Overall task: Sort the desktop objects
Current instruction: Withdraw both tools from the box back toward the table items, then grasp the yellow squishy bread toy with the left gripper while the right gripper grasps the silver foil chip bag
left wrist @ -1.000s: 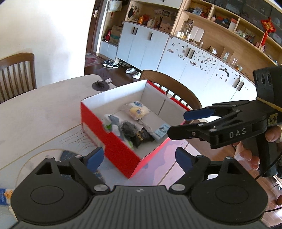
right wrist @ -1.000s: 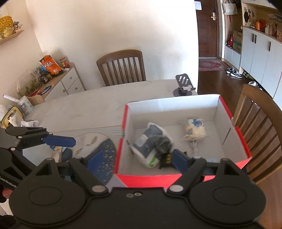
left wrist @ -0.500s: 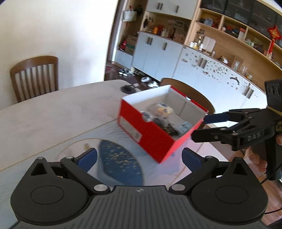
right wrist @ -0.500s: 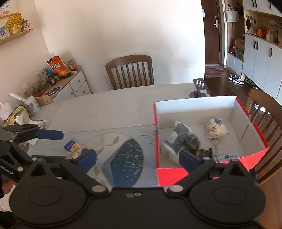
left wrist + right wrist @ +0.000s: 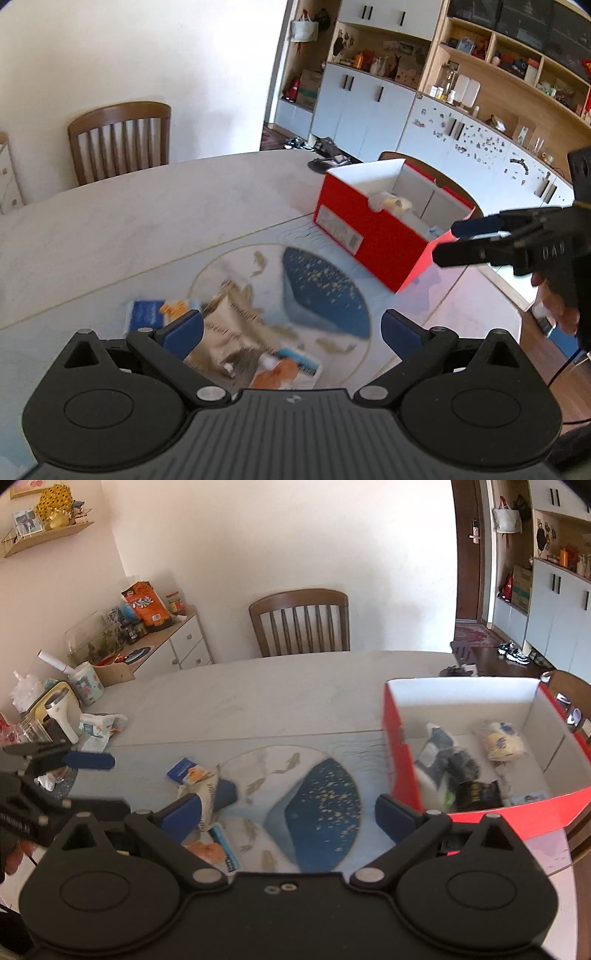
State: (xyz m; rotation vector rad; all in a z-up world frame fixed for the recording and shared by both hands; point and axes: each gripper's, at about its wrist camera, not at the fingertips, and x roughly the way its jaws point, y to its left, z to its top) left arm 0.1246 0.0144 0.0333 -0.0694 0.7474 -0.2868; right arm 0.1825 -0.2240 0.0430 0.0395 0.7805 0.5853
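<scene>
A red box (image 5: 373, 236) with a white inside stands on the table's right side; in the right wrist view (image 5: 480, 746) it holds several packets. Loose packets lie on the printed mat: a blue one (image 5: 146, 314), a beige one (image 5: 236, 325) and an orange one (image 5: 280, 373); the right wrist view shows them too (image 5: 195, 779). My left gripper (image 5: 291, 328) is open and empty just above these packets. My right gripper (image 5: 288, 808) is open and empty over the mat, left of the box.
A wooden chair (image 5: 301, 622) stands at the table's far side, another (image 5: 436, 173) behind the box. A phone stand (image 5: 327, 162) sits near the far edge. Cups, a dryer and a wrapper (image 5: 98, 727) crowd the table's left end.
Both grippers have swung left, away from the red box and toward the loose packets on the mat. The packets have come into the left wrist view. Both stay open.
</scene>
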